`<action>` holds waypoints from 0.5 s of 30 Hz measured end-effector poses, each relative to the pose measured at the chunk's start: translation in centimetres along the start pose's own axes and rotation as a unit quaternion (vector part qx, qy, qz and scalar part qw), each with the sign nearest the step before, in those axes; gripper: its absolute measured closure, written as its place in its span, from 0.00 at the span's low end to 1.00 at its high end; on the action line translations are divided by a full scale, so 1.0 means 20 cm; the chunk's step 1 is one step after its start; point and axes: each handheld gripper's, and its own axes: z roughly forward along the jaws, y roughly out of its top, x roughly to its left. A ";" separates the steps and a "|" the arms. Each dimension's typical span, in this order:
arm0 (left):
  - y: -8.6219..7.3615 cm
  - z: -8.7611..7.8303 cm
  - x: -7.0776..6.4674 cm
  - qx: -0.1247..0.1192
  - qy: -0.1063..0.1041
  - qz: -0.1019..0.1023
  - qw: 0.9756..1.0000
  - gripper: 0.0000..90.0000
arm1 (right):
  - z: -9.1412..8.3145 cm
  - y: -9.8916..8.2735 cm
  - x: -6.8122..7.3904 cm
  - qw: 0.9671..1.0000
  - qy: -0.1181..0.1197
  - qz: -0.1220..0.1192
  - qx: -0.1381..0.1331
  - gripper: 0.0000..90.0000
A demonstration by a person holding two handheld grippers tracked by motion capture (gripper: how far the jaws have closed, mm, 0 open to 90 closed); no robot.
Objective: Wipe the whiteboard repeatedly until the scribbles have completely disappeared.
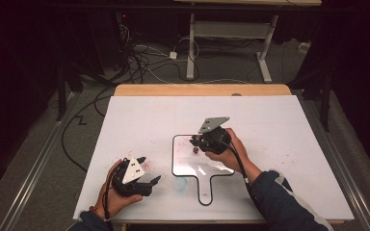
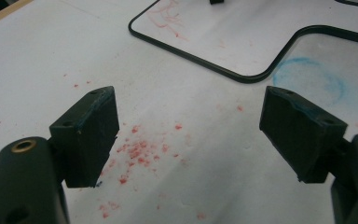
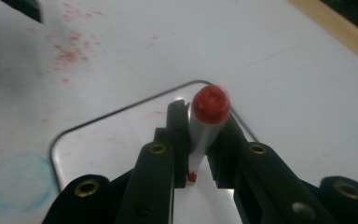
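From the high view, the right hand-held gripper (image 1: 203, 141) hangs over the upper right part of the small whiteboard (image 1: 183, 168) that lies mid-tabletop, handle toward the near edge. A red marker (image 1: 195, 150) sits between its jaws with the tip just over the board's face, so the writing surface lies straight below it. The left hand-held gripper (image 1: 147, 175) rests well off to the board's left, near the tabletop's (image 1: 279, 125) near-left corner, so the right hand is the nearer one.

In the left gripper view, that gripper's jaws stand wide apart with nothing between them, over red specks (image 2: 137, 151) on the tabletop; the board's black rim (image 2: 242, 77) lies ahead.

In the right gripper view, the jaws are clamped on the marker's barrel (image 3: 205, 133). Its long axis runs steeply, red end cap toward the camera and tip down at the board; whether the tip touches I cannot tell.
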 end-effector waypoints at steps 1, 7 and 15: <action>0.00 0.00 0.00 -0.001 0.000 -0.001 1.000 0.21 | 0.00 0.00 -0.02 1.000 -0.015 -0.003 0.002 0.90; 0.00 0.00 0.00 0.001 -0.002 0.001 1.000 0.21 | 0.06 0.03 -0.06 0.999 -0.050 -0.010 -0.004 0.90; 0.00 0.00 0.01 -0.004 -0.003 -0.001 1.000 0.21 | 0.18 0.12 -0.07 0.999 -0.019 0.017 -0.024 0.90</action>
